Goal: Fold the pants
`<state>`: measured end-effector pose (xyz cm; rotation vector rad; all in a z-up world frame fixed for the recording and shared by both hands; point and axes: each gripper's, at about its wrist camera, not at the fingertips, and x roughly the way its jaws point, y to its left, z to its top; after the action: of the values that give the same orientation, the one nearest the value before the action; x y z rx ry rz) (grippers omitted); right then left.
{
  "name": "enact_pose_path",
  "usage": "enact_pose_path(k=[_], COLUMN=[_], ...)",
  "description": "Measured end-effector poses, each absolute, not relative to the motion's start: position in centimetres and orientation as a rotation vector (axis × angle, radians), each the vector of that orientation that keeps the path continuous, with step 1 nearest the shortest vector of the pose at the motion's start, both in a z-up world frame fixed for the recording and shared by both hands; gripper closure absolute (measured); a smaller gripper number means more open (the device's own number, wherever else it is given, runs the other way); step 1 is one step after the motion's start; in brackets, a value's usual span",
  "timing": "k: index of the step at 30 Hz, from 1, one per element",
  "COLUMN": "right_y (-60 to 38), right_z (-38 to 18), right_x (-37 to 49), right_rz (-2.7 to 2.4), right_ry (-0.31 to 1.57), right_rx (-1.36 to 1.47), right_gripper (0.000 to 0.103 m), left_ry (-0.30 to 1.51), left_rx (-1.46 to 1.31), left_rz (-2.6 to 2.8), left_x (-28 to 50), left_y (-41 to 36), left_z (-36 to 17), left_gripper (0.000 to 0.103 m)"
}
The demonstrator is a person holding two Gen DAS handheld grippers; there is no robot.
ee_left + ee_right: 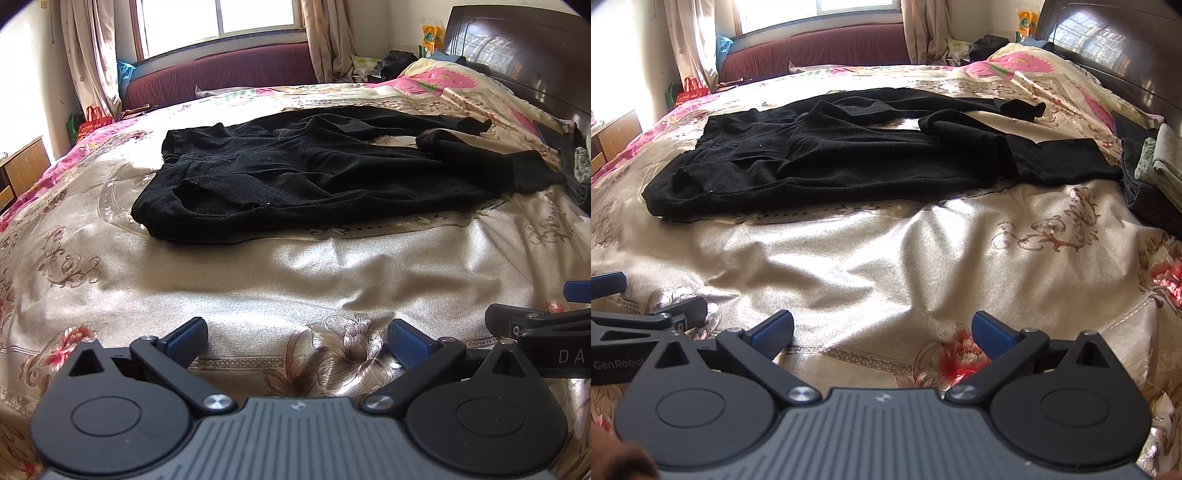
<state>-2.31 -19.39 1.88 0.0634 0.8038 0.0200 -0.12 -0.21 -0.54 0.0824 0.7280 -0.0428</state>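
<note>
Black pants (314,166) spread flat across the floral bedspread (258,280), waistband leftward, 2 legs rightward. Left tool (297,341) and right tool (882,332) low near the front edge, jaws apart, empty, well short of the pants.

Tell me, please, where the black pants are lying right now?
The black pants lie spread across the middle of the floral bedspread, ahead of both open grippers, waistband toward the window side, legs toward the headboard.
</note>
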Motion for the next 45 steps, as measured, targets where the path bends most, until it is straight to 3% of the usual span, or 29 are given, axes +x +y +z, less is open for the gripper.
enact_pose_path(k=[45], right_y=[-19.23], right_z=[1.65], right_x=[-2.21], right_rz=[0.022], right_ry=[0.812], right_rx=[0.060], right_gripper=[0.001], left_ry=[0.725], left_rx=[0.105], left_rz=[-0.049], left_x=[0.09], left_y=[-0.01], left_z=[-0.29], left_gripper=[0.000])
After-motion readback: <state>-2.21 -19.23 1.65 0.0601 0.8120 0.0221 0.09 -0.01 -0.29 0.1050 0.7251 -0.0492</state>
